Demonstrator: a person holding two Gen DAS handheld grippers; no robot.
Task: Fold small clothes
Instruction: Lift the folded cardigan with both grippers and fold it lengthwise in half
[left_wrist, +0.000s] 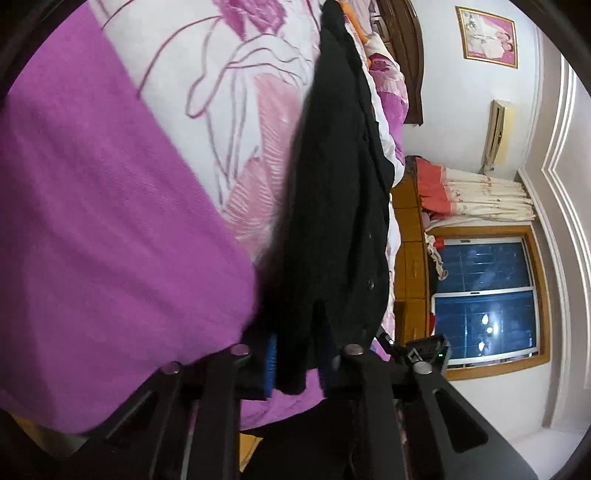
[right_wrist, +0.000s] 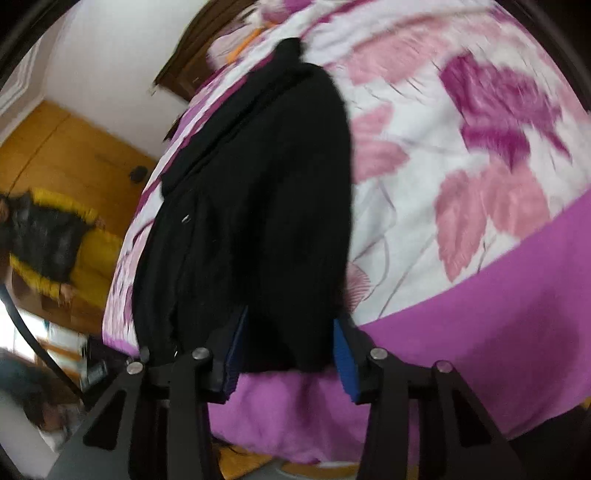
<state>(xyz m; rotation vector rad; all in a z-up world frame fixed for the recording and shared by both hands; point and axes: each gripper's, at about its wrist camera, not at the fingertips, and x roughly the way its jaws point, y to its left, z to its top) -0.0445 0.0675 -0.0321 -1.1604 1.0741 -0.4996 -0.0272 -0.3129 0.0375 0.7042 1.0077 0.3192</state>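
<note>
The left gripper (left_wrist: 297, 363) is clamped on the near edge of the black garment (left_wrist: 340, 192) — its blue pads (left_wrist: 271, 363) sit close together with a thin fold of dark cloth pinched between them. From those fingers the garment runs straight ahead, away from the tool, in a long narrow band over the floral bedspread (left_wrist: 229, 122); small buttons show along its edge on the pads' right side. A plain purple border of the bedspread lies to the left of the fingers and just beneath them. Beyond the garment, to the right, stand a window (left_wrist: 484, 299) and a framed picture (left_wrist: 487, 37) on the wall.

The right gripper (right_wrist: 291, 354) has a thicker bunch of the same black garment (right_wrist: 251, 206) between its blue pads (right_wrist: 345, 360), which stand wider apart; the cloth fills the gap between them and touches both pads. The garment stretches forward from this tool too, with the floral bedspread (right_wrist: 461, 155) to its right and the purple border directly under the fingers. Off to the left of this tool, a person in yellow sleeves (right_wrist: 55, 236) is on the wooden floor — blurred
</note>
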